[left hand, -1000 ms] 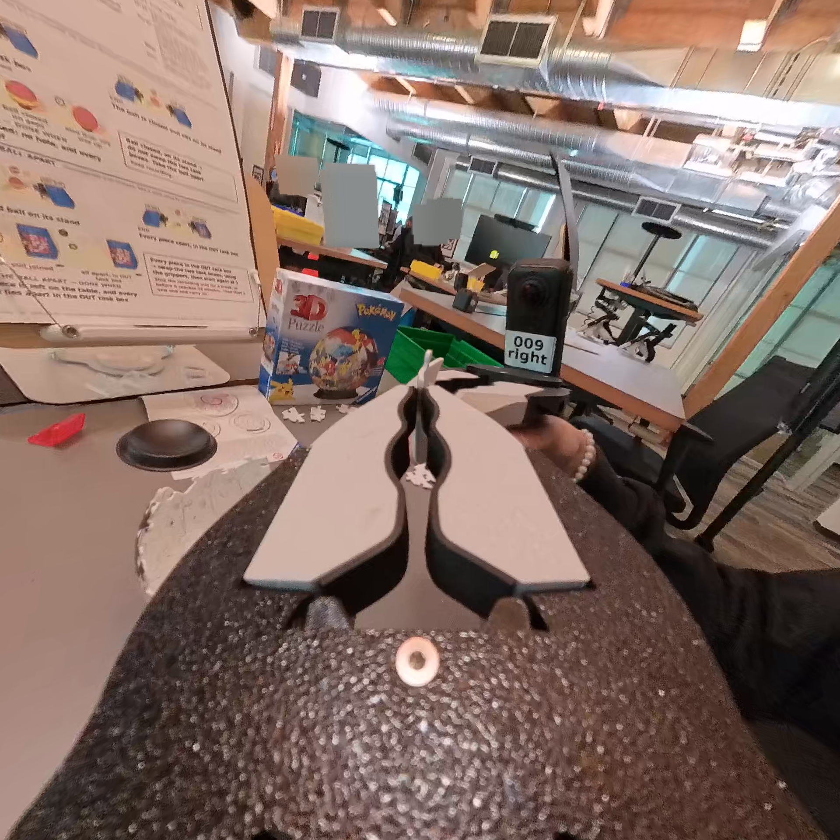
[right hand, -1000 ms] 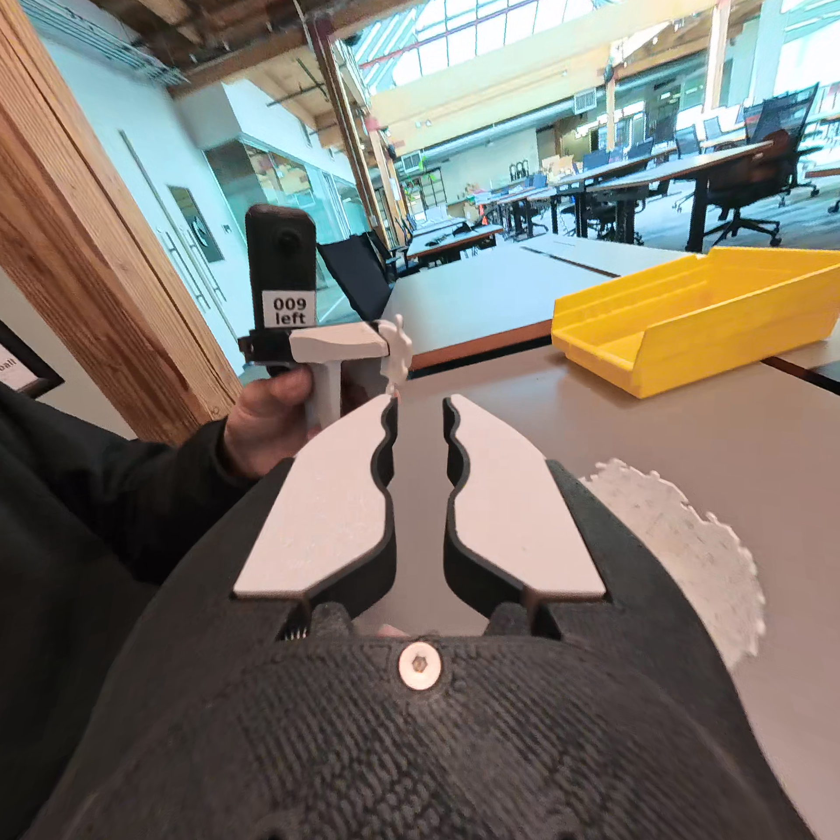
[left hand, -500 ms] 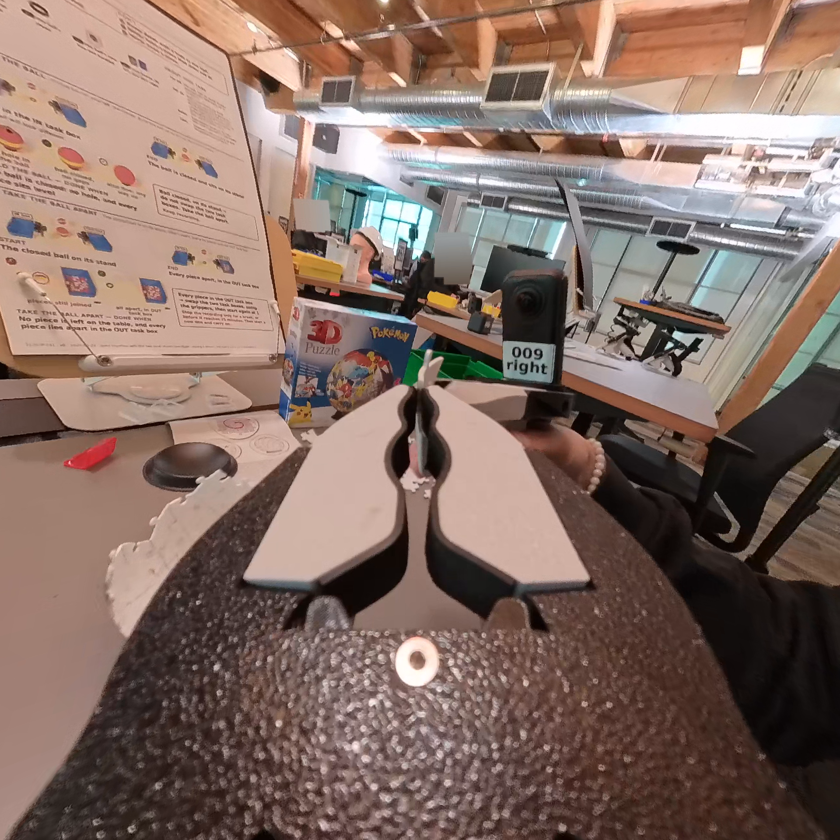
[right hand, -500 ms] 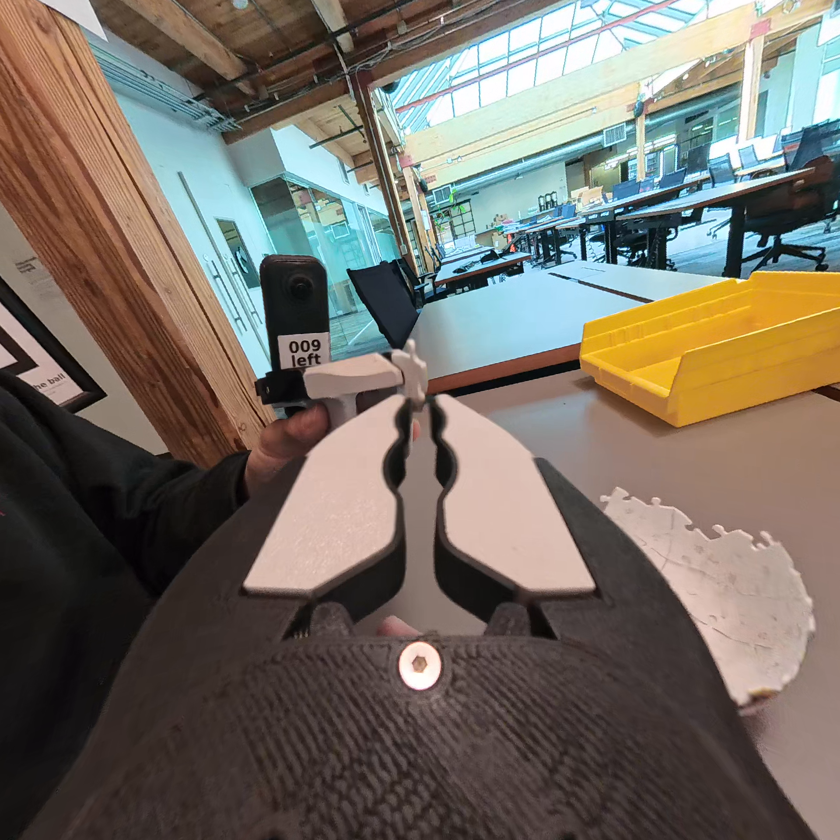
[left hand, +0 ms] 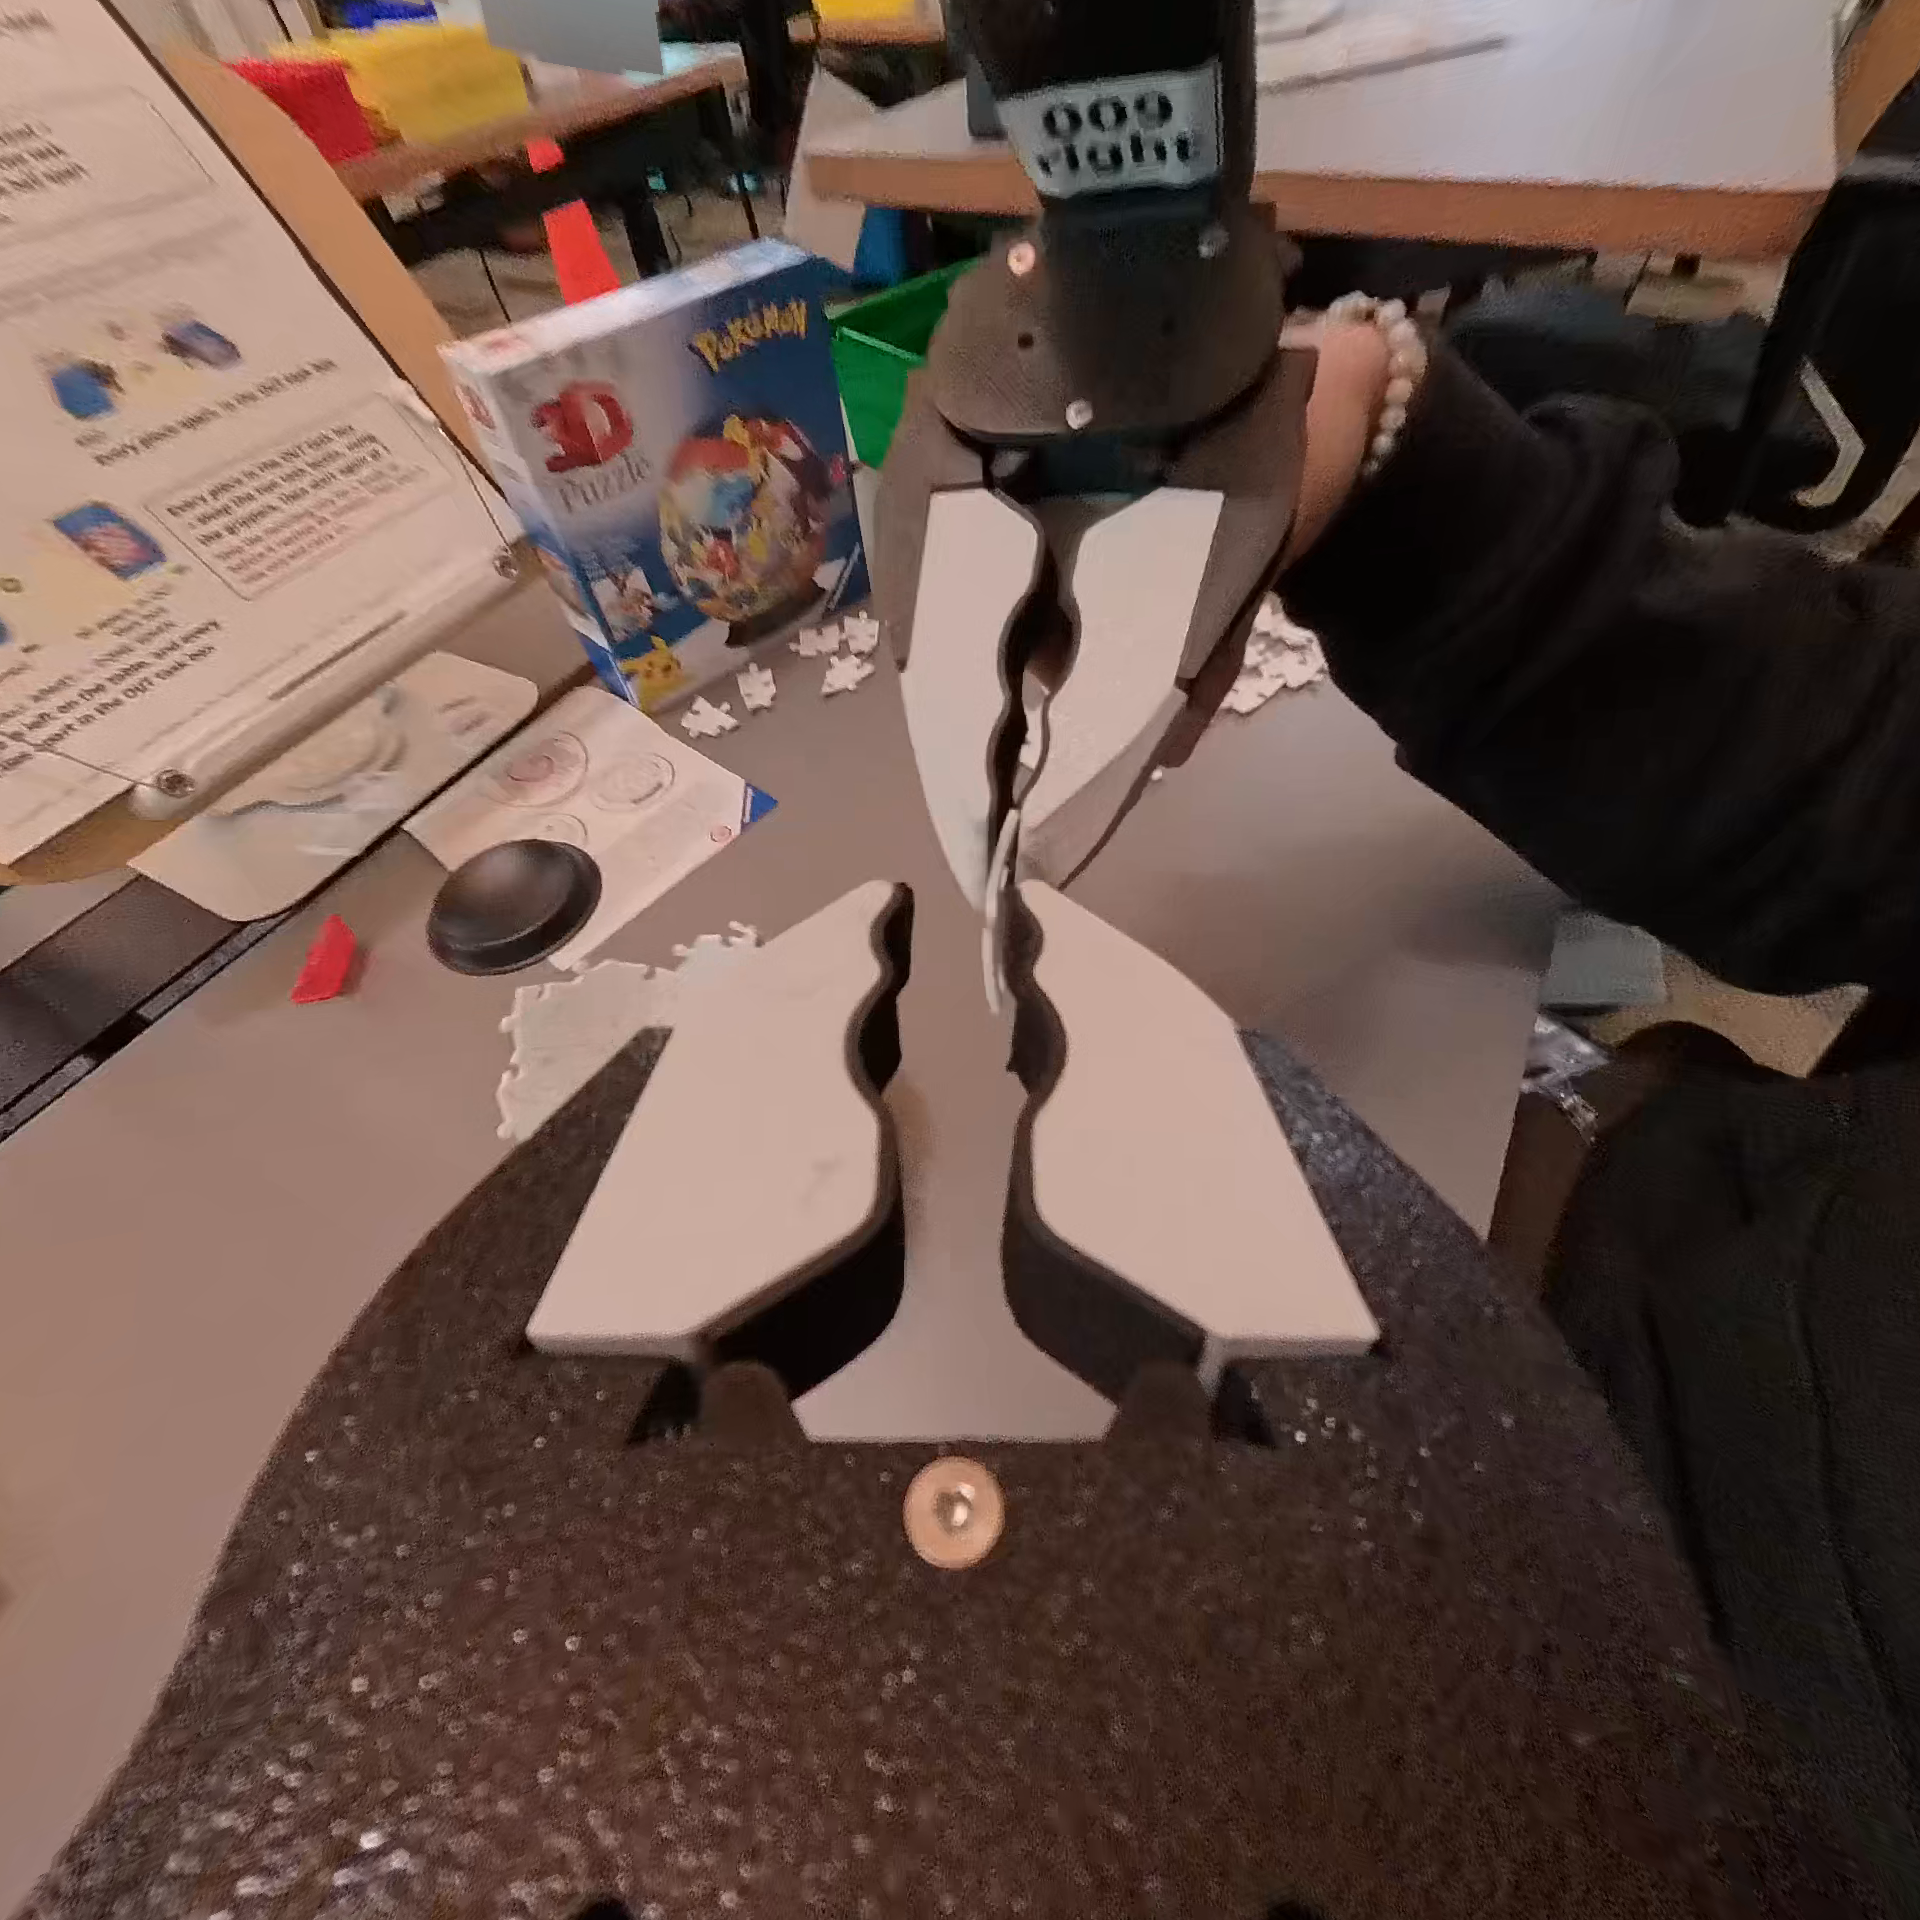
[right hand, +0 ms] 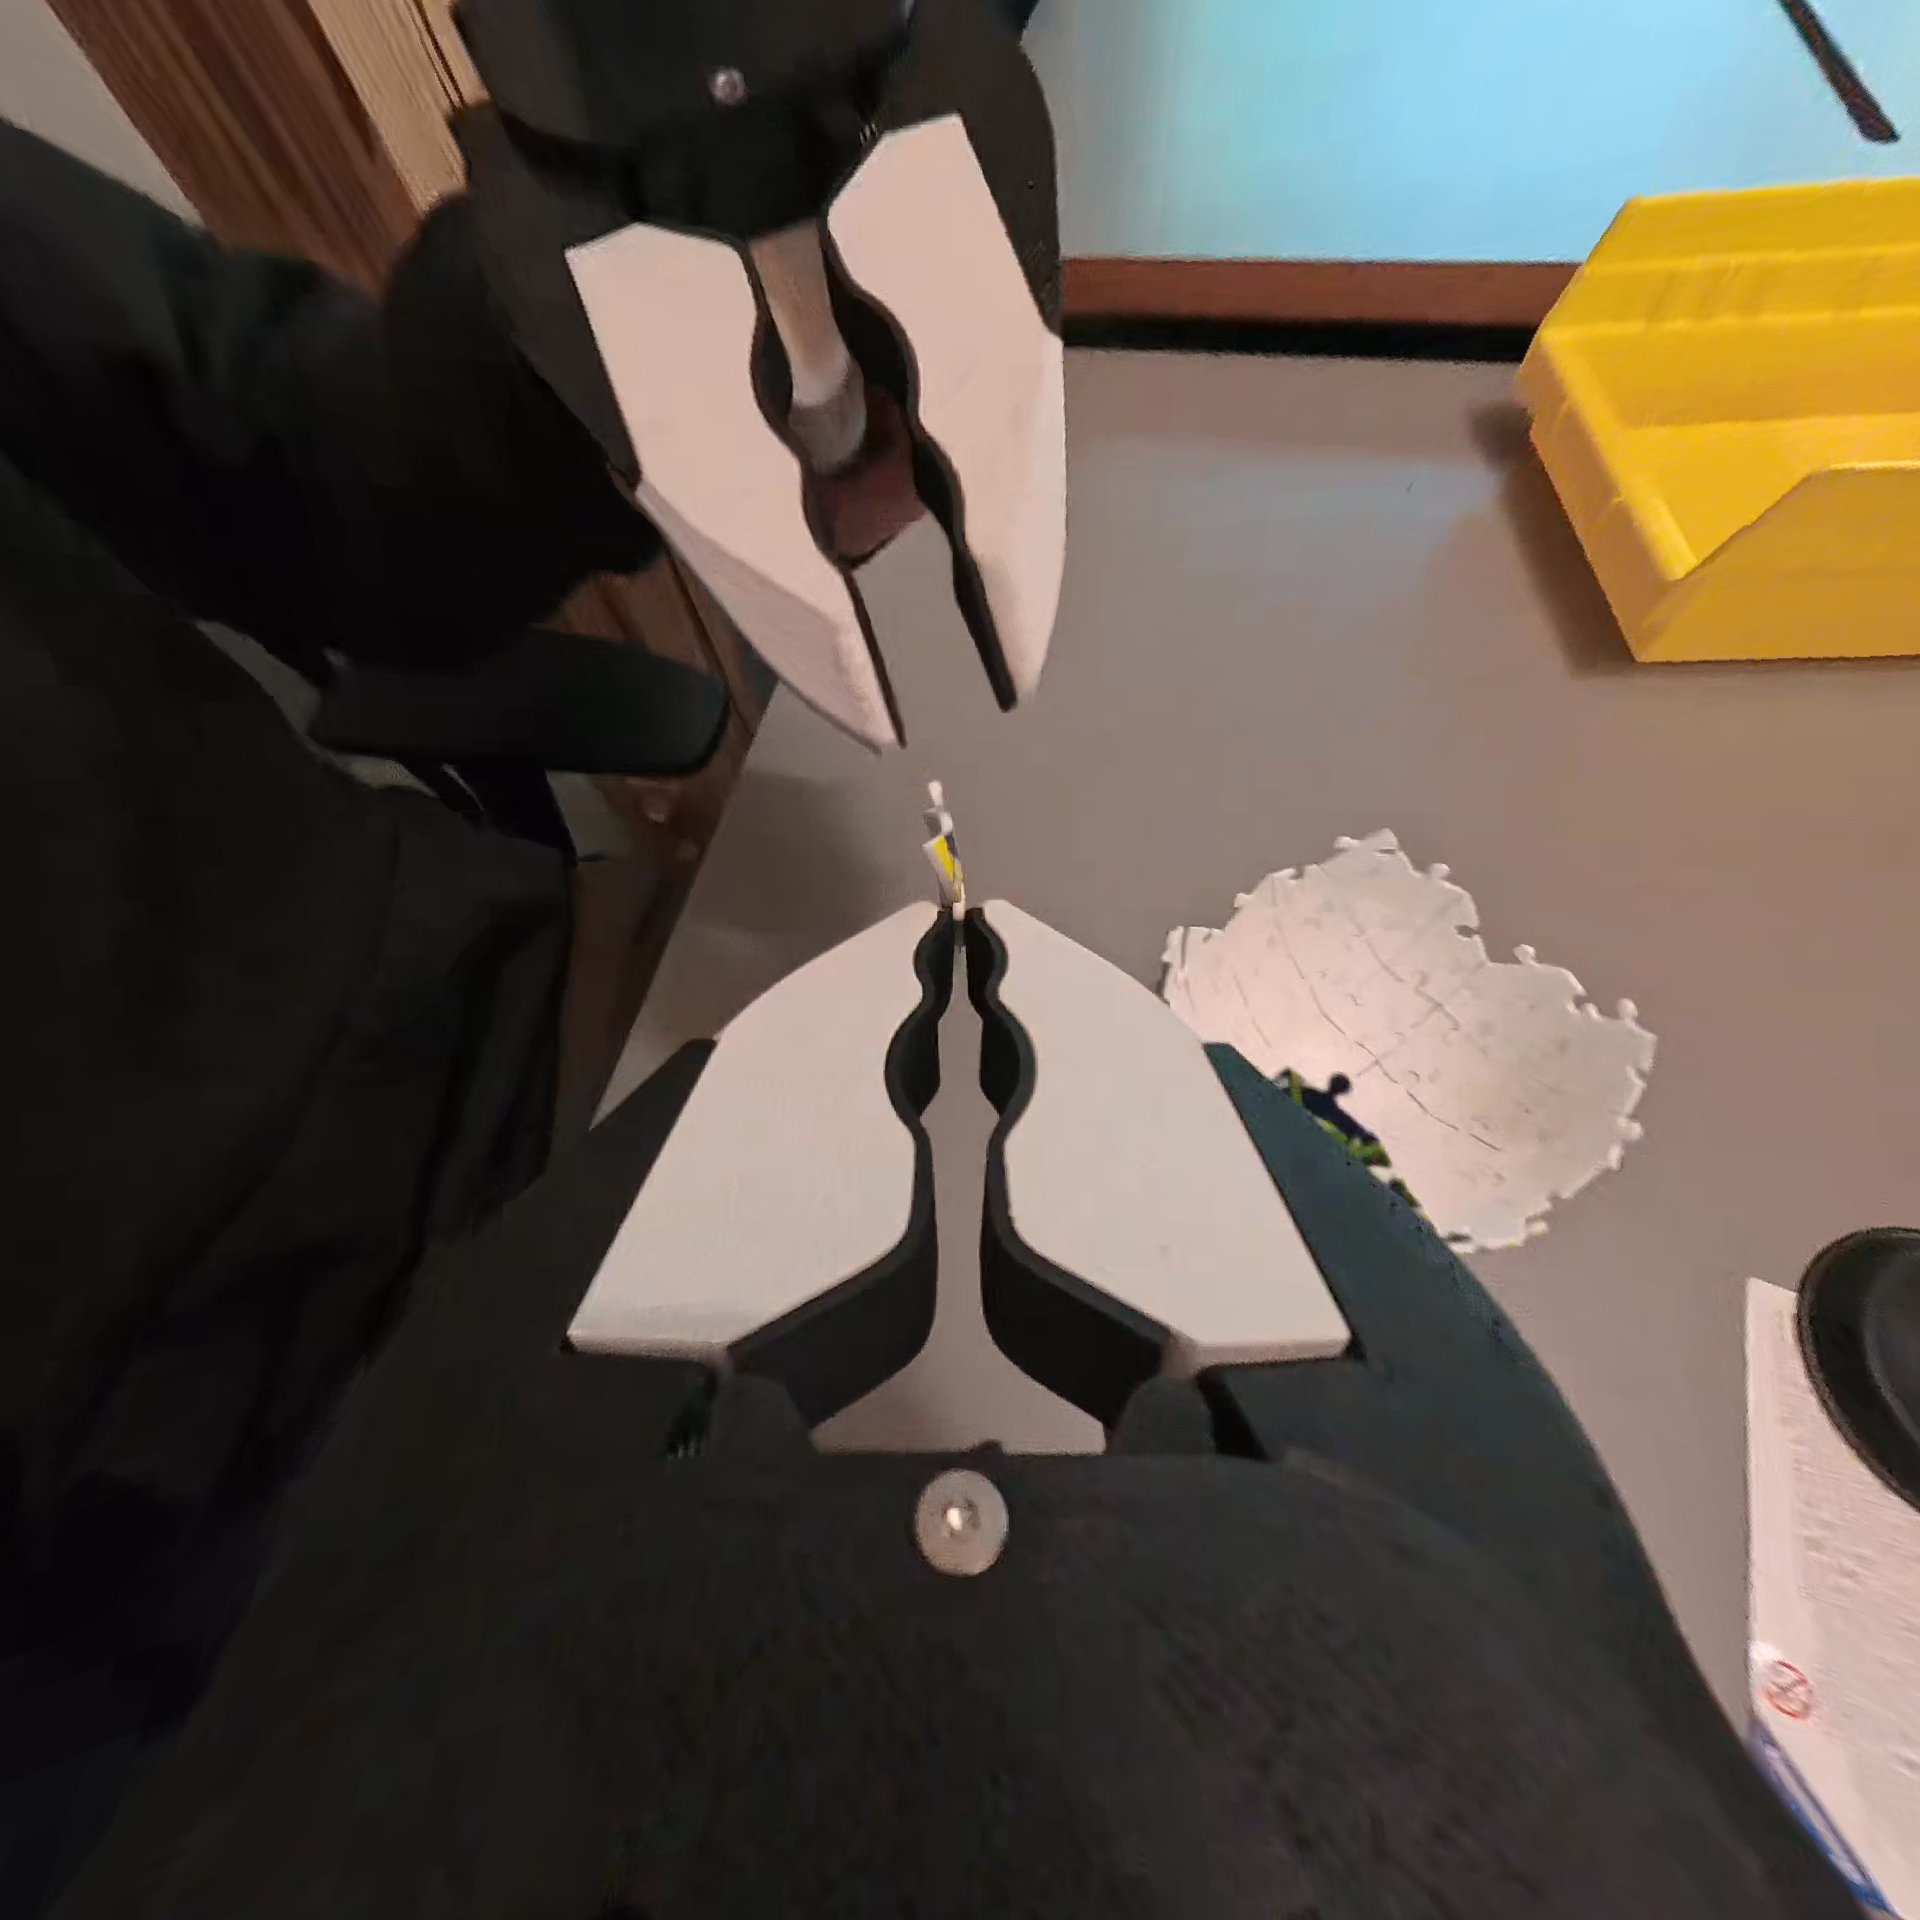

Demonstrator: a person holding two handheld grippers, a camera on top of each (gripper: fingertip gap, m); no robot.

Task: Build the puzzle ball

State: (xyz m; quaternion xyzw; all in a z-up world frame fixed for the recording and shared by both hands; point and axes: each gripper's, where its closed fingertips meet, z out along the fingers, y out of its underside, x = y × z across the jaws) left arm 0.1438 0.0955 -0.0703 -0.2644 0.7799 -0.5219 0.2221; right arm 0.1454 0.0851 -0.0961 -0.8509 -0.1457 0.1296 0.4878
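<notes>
The right gripper point(right hand: 958, 909) is pinched nearly closed on a single puzzle piece point(right hand: 943, 852), held edge-on at its fingertips. Facing it tip to tip, the left gripper point(left hand: 961, 899) stands with a clear gap between its fingers and nothing in its grip — the piece hangs just at that gap. Below them on the grey tabletop point(right hand: 1299, 644) lies the white partly built ball shell point(right hand: 1392, 1049), near the yellow bin point(right hand: 1745, 416).
</notes>
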